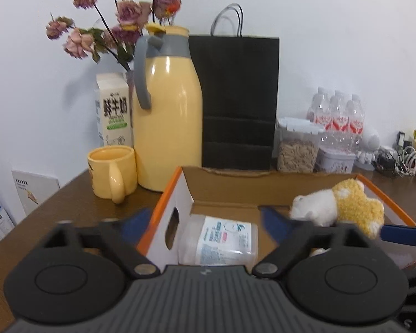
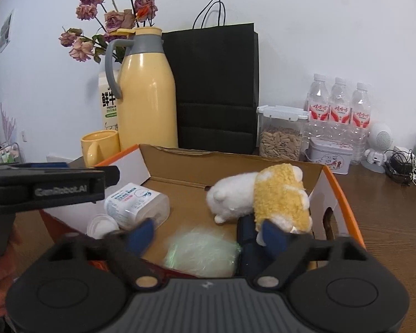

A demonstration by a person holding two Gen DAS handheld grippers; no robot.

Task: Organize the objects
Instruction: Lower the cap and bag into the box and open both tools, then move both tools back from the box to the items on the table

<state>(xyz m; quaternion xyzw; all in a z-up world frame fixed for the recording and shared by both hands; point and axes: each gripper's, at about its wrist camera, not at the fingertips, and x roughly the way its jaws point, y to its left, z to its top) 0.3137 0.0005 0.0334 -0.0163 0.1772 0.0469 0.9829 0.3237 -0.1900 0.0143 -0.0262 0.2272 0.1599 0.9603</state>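
Note:
An open cardboard box with an orange rim (image 1: 166,191) (image 2: 344,202) stands on the brown table. In it lie a white and yellow plush toy (image 1: 338,208) (image 2: 263,197), a clear pack with a white and blue label (image 1: 224,238) (image 2: 136,205), a pale green crinkly bag (image 2: 205,252), a dark blue object (image 2: 246,238) and a white round lid (image 2: 102,226). My left gripper (image 1: 208,220) is open over the box's left wall, above the pack, holding nothing. My right gripper (image 2: 208,236) is open over the green bag, its right fingertip just in front of the plush toy.
Behind the box stand a yellow thermos jug (image 1: 166,116), a yellow mug (image 1: 112,172), a milk carton (image 1: 113,108), dried roses (image 1: 124,14), a black paper bag (image 1: 238,102), a jar of seeds (image 1: 296,149), water bottles (image 1: 338,116) and a tin (image 1: 337,161). Cables (image 1: 396,161) lie far right.

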